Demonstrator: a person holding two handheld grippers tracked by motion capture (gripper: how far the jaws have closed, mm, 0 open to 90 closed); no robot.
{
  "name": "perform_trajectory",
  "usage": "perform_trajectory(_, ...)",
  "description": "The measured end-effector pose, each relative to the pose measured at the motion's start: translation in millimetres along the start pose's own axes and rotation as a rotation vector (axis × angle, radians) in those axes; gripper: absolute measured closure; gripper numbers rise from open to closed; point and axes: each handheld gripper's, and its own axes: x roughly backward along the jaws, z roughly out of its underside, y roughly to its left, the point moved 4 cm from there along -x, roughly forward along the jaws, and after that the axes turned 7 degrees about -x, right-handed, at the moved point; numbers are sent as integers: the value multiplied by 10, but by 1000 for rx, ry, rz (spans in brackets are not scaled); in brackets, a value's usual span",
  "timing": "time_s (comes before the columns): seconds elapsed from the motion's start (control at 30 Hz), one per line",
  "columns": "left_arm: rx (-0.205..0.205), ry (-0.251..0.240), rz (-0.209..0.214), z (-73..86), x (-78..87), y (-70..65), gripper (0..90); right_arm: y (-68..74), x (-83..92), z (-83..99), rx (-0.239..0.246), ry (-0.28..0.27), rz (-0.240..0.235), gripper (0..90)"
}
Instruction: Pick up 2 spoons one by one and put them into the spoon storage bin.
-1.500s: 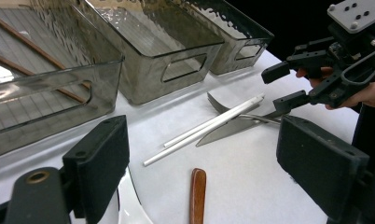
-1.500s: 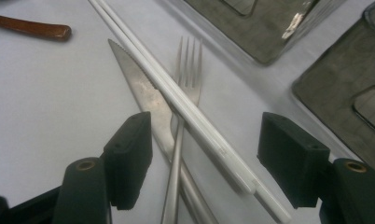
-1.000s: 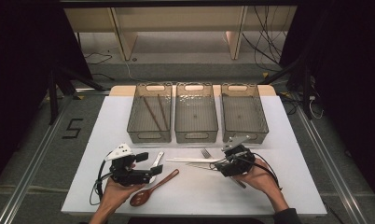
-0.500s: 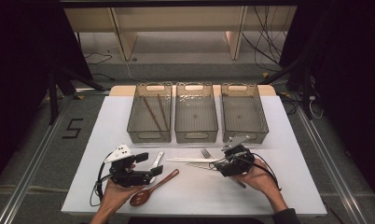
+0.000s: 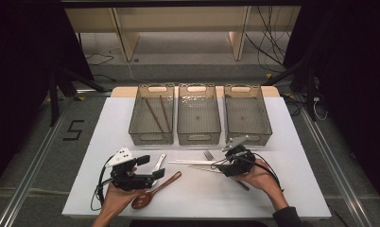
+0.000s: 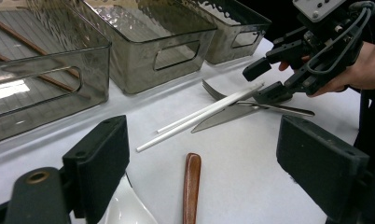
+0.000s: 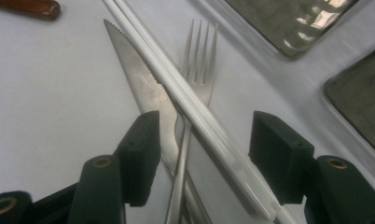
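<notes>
Two white chopsticks (image 7: 195,112), a fork (image 7: 195,79) and a knife (image 7: 143,88) lie between the right gripper's (image 7: 199,154) closing, not yet gripping jaws; left gripper (image 6: 204,163) gapes, empty.

**Cutlery heap crowds the table's near middle**

Three bins (image 5: 198,116) wall off the far side of the table (image 5: 297,184). White chopsticks (image 7: 195,109), fork (image 7: 199,70) and knife (image 7: 139,79) cross between the right tongs' (image 7: 202,156) jaws. A wooden spoon (image 5: 155,189) lies beside the left tongs (image 5: 148,169). The near right corner is open.

bins (image 5: 198,120): three sitting side by side at the table's (image 5: 301,184) far edge
chopsticks (image 5: 195,162): lying across knife (image 7: 139,88) and fork (image 7: 199,74)
spoon (image 5: 152,191): lying left of them
</notes>
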Motion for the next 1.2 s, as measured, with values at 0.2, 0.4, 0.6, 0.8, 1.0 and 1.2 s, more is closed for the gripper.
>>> perform_trajectory(0.2,-7,0,2,9,-2,-8,167,22,-40,-10,20,15,-8,482)
perform_trajectory(0.4,-19,7,11,35,-8,-38,164,62,-68,-10,49,36,-2,523)
perform_trajectory(0.6,-18,3,12,44,6,-33,163,58,-131,-26,54,53,-4,538)
perform_trajectory(0.8,-19,8,11,54,4,-28,162,73,-142,-35,75,59,-4,567)
perform_trajectory(1.0,-23,10,11,57,11,-28,162,85,-147,-41,83,71,-6,580)
perform_trajectory(1.2,-20,11,13,58,6,-33,162,96,-150,-54,96,81,-15,602)
